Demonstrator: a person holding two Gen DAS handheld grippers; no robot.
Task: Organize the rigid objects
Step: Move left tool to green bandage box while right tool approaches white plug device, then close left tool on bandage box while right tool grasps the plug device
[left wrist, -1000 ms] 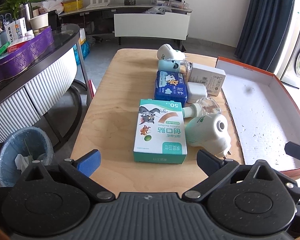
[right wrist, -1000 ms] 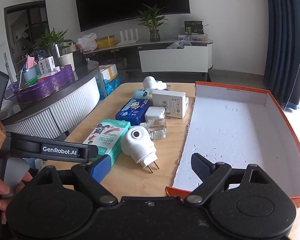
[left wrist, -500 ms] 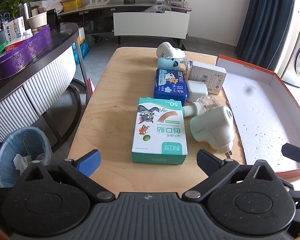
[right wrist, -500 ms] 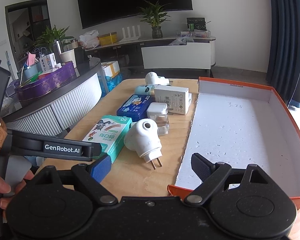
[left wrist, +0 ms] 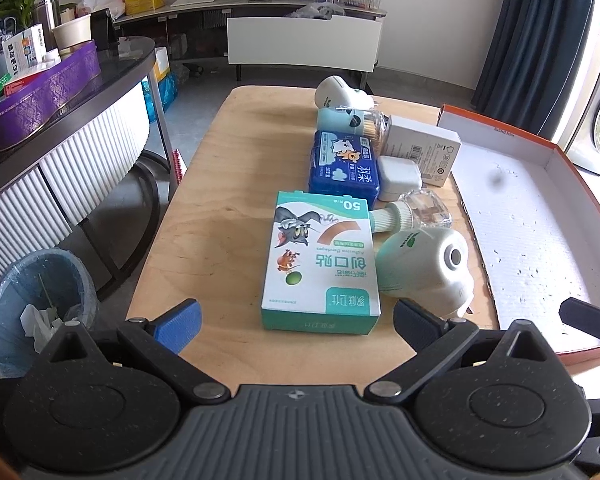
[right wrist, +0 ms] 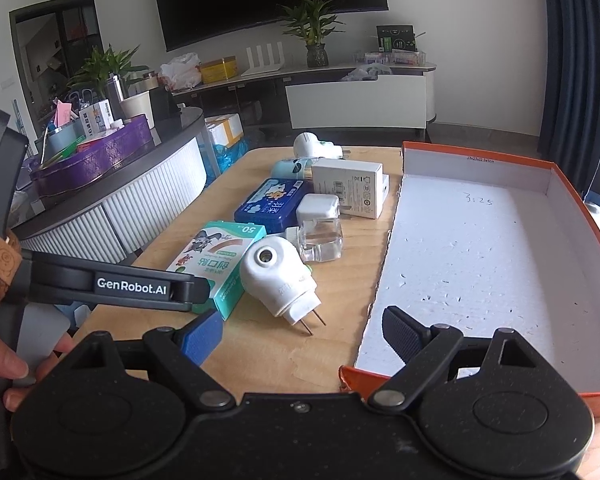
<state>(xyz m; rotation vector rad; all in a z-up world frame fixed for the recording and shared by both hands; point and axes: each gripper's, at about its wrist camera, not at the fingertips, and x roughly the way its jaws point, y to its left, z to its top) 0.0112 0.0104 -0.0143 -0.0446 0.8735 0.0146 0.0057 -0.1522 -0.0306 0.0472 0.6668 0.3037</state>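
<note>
On the wooden table (left wrist: 228,208) lies a row of items: a teal bandage box (left wrist: 320,264) (right wrist: 216,258), a white plug-in device (left wrist: 424,268) (right wrist: 278,276), a clear bottle (left wrist: 416,214) (right wrist: 320,238), a blue tissue pack (left wrist: 342,164) (right wrist: 270,204), a white charger (left wrist: 400,174) (right wrist: 318,208), a white carton (left wrist: 420,148) (right wrist: 350,186). An orange-rimmed empty box (left wrist: 540,216) (right wrist: 488,256) lies to the right. My left gripper (left wrist: 296,320) is open just short of the bandage box. My right gripper (right wrist: 302,332) is open over the table's near edge, by the plug-in device.
A second white plug-in device (left wrist: 340,94) and a pale green jar (left wrist: 336,120) sit at the table's far end. A curved dark counter (left wrist: 60,92) with a purple tin stands to the left, a blue bin (left wrist: 36,304) below it. A hand (right wrist: 4,364) holds the left gripper.
Both grippers have edged forward toward the items, so the bandage box and plug-in device sit closer. Nothing on the table has moved, and both jaws stay apart.
</note>
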